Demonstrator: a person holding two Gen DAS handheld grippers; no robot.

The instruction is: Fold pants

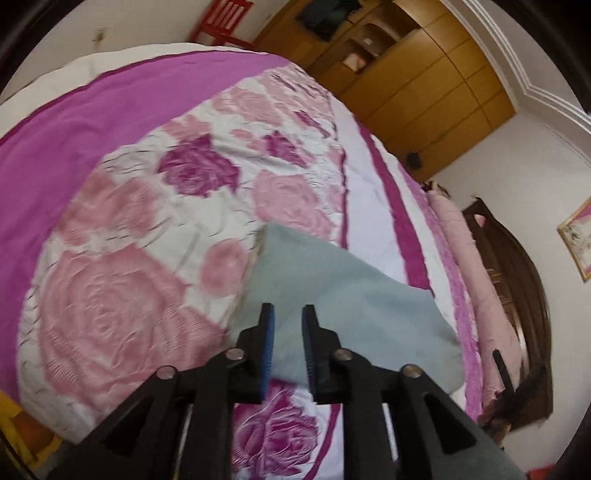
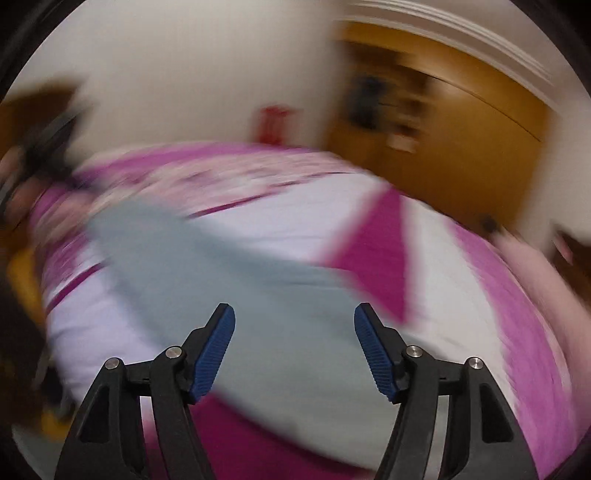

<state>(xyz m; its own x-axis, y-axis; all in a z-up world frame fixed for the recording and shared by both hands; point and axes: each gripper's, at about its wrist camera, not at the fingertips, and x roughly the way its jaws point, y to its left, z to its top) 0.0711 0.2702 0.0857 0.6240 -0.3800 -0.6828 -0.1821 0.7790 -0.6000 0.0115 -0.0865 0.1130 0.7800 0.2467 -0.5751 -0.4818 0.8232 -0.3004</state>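
The pants [image 1: 332,295] are a pale blue-grey cloth lying folded on the bed with its pink rose cover [image 1: 129,295]. In the left wrist view my left gripper [image 1: 288,312] hovers just above their near part. It is open by a narrow gap, and nothing sits between its blue pads [image 1: 269,350]. The right wrist view is badly blurred. There the pants [image 2: 221,266] stretch from the upper left down under my right gripper [image 2: 294,310], which stands wide open above the cloth with nothing between its fingers.
A wooden wardrobe [image 1: 424,85] and a red chair [image 1: 225,18] stand beyond the bed's far end. On the right are a pink rolled blanket [image 1: 461,251], a dark wooden headboard [image 1: 517,277] and a framed picture [image 1: 576,243] on the wall.
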